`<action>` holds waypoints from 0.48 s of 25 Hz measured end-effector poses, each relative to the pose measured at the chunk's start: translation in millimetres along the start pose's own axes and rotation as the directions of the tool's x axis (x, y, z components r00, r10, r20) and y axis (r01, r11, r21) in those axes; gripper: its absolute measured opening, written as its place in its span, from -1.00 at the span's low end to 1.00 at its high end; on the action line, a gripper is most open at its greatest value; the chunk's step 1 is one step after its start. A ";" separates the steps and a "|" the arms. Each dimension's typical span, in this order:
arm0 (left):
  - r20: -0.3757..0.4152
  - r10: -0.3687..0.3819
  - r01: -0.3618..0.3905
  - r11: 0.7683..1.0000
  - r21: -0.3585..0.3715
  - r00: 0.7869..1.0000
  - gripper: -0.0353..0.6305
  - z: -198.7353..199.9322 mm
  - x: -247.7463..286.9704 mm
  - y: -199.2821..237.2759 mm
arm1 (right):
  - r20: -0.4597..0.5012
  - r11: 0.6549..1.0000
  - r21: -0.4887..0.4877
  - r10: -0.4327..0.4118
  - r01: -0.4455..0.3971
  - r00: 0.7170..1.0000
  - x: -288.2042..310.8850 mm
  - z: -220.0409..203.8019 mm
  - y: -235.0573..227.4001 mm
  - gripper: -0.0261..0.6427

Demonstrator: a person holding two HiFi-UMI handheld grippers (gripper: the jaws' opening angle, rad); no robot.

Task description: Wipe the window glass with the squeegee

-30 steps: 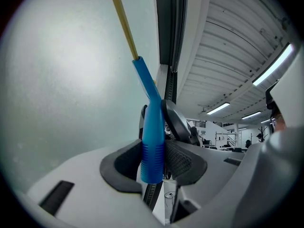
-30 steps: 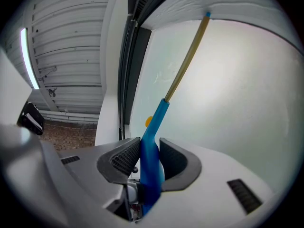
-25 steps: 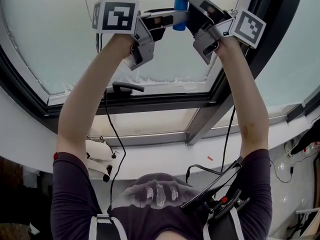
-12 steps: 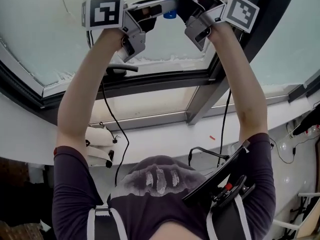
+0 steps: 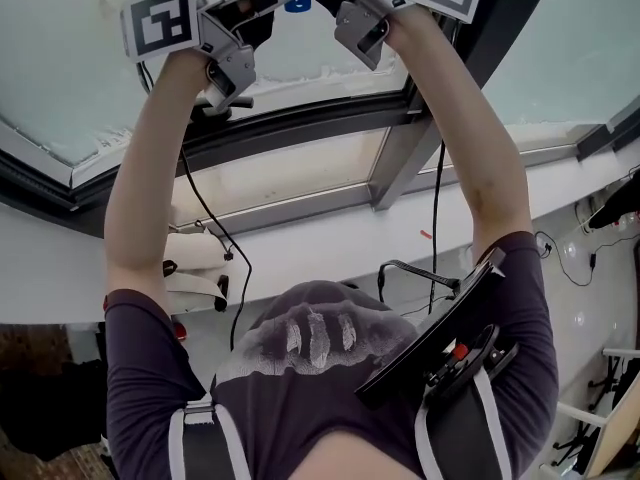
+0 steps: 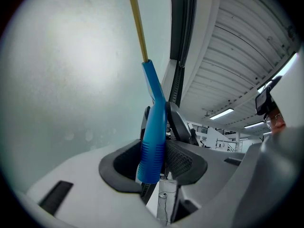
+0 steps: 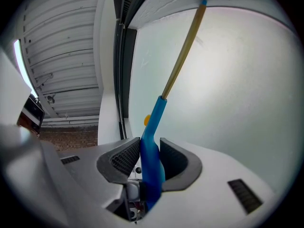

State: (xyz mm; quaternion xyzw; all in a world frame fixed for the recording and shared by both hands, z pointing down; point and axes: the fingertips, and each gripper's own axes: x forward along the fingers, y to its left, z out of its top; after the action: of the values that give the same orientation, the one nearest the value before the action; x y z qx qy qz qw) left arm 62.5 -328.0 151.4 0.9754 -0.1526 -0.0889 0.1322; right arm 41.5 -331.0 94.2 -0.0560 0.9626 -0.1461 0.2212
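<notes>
**Two-Tong Hold on Squeegee: Slip and Strike Hazards**

The left tongs (image 6: 159, 152) were clamped on the blue grip of the squeegee (image 6: 153, 127), held overhead close to the glass (image 6: 71, 70). The right tongs (image 7: 147, 161) pinched the same grip just beside them. The pole (image 7: 183, 51) ran up along the pane to its top edge.

Judged hazards:
- Uneven pull between the two holds could twist the grip loose.
- Sideways drift could knock the pole against the dark frame (image 7: 121, 56).
- The overhead reach could weaken pressure on the glass and leave streaks.

One squeegee (image 6: 153, 127) at the window glass (image 5: 60, 58), two grippers there, left gripper (image 6: 159, 158), right gripper (image 7: 149, 160), one latch handle (image 5: 225, 103) below the glass.
</notes>
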 end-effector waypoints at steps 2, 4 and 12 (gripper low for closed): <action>0.007 -0.019 0.019 1.000 -0.004 1.000 -0.42 1.6 1.6 -3.0 | 0.001 1.000 0.015 0.004 -0.004 1.000 0.4 -0.8 -0.6 -0.54; 0.010 -0.040 0.040 0.999 -0.013 0.999 -0.42 -0.3 2.9 -6.2 | 0.001 1.000 0.031 0.005 -0.005 1.000 0.3 -1.9 -1.7 -0.54; -0.006 0.019 -0.019 0.993 -0.113 1.000 -0.42 -12.5 0.3 10.9 | -0.016 0.996 0.075 -0.036 0.037 0.999 -4.8 -7.5 -13.1 -0.55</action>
State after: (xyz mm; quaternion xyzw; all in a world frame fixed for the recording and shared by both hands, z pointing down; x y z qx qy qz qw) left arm 62.5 -335.2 166.3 0.9650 -0.1564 -0.0939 0.1884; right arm 43.0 -340.7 106.7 -0.0644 0.9567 -0.1868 0.2136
